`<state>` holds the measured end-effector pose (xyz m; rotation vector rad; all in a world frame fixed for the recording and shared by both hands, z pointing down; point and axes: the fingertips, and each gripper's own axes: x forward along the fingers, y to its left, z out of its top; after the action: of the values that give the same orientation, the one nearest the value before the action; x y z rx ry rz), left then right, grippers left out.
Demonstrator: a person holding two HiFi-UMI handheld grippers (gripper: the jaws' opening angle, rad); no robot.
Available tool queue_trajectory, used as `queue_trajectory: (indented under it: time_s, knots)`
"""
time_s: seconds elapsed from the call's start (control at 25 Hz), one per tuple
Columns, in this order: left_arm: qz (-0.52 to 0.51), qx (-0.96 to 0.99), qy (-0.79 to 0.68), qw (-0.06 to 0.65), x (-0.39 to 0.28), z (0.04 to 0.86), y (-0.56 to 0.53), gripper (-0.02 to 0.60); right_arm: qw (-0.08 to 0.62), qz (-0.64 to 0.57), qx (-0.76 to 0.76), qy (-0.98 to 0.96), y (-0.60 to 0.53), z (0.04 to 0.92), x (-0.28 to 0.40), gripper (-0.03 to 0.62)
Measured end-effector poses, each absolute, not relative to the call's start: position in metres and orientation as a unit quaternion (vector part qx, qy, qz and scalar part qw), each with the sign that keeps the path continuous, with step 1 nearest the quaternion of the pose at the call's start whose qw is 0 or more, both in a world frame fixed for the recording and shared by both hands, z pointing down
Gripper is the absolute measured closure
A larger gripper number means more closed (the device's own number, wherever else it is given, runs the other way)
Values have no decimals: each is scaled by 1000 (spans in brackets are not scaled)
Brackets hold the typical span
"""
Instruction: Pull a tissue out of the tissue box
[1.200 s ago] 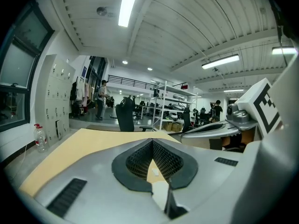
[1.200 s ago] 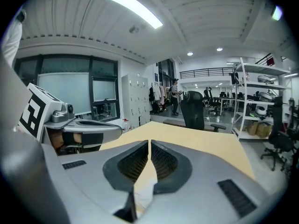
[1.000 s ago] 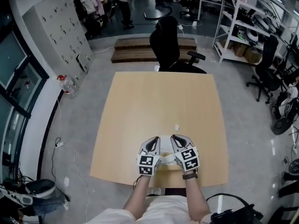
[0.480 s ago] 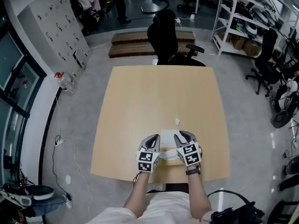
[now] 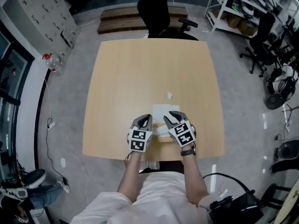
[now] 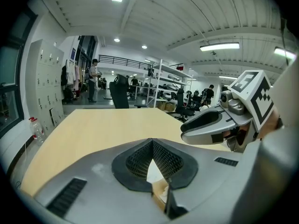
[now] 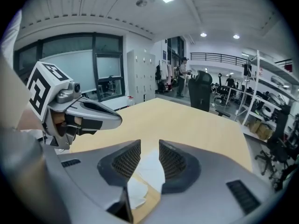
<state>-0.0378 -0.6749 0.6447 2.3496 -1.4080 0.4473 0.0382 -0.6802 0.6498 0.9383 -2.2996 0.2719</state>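
Observation:
A white tissue (image 5: 161, 110) lies flat on the wooden table (image 5: 121, 78), just beyond both grippers. In the right gripper view that tissue (image 7: 150, 169) shows through the gap of my right gripper (image 7: 149, 154). Its jaws have just been opening and the pads do not press on the tissue. The tan tissue box (image 6: 160, 196) sits low under the jaws, and between the two grippers as a pale strip (image 5: 158, 130). My left gripper (image 6: 150, 143) has its pads meeting at the tips, with nothing seen pinched. Seen from the head camera, the left gripper (image 5: 146, 119) and right gripper (image 5: 167, 116) sit side by side near the front edge.
A small white scrap (image 5: 169, 96) lies on the table past the tissue. A black office chair (image 5: 156, 8) stands at the far edge. Shelves (image 5: 233, 3) and more chairs stand at the right, and a bottle (image 5: 50, 62) is on the floor at the left.
Both grippers have sunk toward the table near its front edge. The right gripper's jaws have opened, and the tissue now lies spread on the table ahead of them.

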Motion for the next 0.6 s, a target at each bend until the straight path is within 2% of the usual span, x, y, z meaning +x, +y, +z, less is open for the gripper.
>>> queue_trajectory:
  time_s: [0.6]
  knots:
    - [186, 827, -487, 211, -36, 670, -669, 581, 414, 102, 203, -881, -634, 699, 21, 490]
